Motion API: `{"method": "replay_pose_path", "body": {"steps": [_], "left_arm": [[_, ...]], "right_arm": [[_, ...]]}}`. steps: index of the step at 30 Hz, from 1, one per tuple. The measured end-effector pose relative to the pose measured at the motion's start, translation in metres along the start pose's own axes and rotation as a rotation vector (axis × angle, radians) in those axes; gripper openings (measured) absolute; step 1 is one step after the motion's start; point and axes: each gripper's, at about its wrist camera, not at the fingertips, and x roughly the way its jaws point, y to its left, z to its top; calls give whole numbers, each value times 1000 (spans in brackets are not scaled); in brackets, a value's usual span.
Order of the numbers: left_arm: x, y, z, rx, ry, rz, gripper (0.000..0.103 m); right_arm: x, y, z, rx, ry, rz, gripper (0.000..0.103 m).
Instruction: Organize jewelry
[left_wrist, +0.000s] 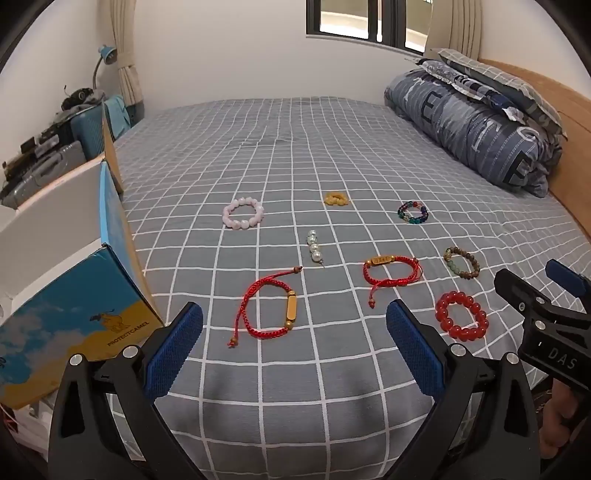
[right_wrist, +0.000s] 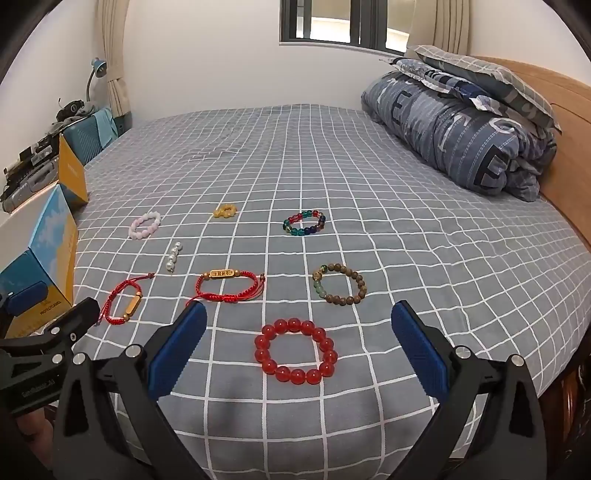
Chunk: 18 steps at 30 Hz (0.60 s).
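Red beads make the nearest bracelet (right_wrist: 295, 351), lying on the bed (right_wrist: 406, 229) with other jewelry. Both the left gripper (left_wrist: 294, 349) and right gripper (right_wrist: 298, 350) are spread wide and empty. Nothing looks sorted yet; next, probably grab that bracelet.

Bare checked sheet (right_wrist: 280, 155) beyond bracelets; open box (left_wrist: 74, 295) blocks left.

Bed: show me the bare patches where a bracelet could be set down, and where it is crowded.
Free: the bed sheet beyond the yellow bracelet and multicolour bracelet, up to the folded quilt; also the strip right of the brown bracelet. Crowded: the near left, around both red cord bracelets, the pearls and the red bead bracelet.
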Motion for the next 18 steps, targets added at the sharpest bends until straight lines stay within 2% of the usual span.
{"method": "replay_pose_path", "body": {"steps": [18], "left_arm": [[-3,2,1,-20,-3,-20,97]], "right_arm": [[5,2,-1,13,5,-4,96]]}}
